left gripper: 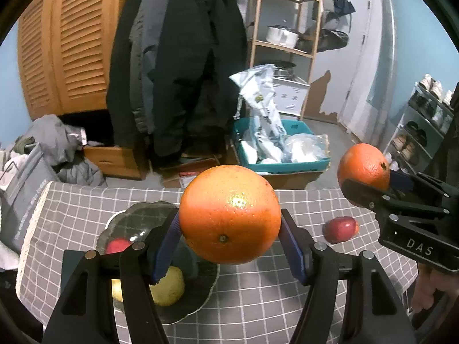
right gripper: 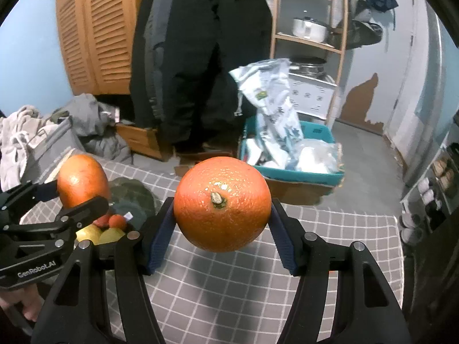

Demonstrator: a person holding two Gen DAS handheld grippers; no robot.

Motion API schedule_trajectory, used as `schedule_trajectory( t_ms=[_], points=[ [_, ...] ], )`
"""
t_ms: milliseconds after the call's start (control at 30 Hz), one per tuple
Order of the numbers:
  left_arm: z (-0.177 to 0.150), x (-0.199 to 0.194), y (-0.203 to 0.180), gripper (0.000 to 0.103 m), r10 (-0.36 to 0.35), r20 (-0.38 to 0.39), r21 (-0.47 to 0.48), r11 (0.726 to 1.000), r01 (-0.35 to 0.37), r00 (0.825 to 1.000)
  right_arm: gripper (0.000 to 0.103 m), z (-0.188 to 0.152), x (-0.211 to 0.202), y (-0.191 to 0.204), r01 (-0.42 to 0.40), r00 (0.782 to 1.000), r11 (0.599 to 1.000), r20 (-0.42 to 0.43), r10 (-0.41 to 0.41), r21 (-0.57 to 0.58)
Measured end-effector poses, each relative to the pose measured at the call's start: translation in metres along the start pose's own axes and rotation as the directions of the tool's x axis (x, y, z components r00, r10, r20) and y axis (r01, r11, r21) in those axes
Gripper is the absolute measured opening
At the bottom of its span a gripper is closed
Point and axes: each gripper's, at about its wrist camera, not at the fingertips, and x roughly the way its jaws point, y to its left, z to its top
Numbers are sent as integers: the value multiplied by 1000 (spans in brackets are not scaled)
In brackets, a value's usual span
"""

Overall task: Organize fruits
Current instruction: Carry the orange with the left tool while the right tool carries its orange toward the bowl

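Note:
My left gripper [left gripper: 229, 226] is shut on a large orange [left gripper: 229, 213], held in the air above the checked tablecloth. Below it to the left lies a dark glass plate [left gripper: 143, 215] holding a yellow fruit [left gripper: 169, 286] and a red fruit [left gripper: 117, 245]. My right gripper [right gripper: 222, 215] is shut on a second orange [right gripper: 222, 203], stem end facing the camera. That orange [left gripper: 364, 169] shows at the right of the left wrist view. The left gripper's orange [right gripper: 81, 183] appears at the left of the right wrist view, above the plate [right gripper: 132, 197]. A red apple [left gripper: 341, 229] lies loose on the cloth.
The table under the grey checked cloth [left gripper: 258, 301] ends near a teal bin [left gripper: 287, 154] full of bags on cardboard. Dark coats [left gripper: 178, 71] hang behind, a wooden shelf [left gripper: 284, 28] holds pots, and a pile of clothes [left gripper: 51, 149] lies at the left.

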Motion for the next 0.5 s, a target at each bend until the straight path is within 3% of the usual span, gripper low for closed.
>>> schedule_trajectory(
  t_ms=[500],
  points=[
    [-12,16,71,68,77,-58,-96,992,-82,995,64,10,47,59,-82,995,995,-62,78,-61]
  ],
)
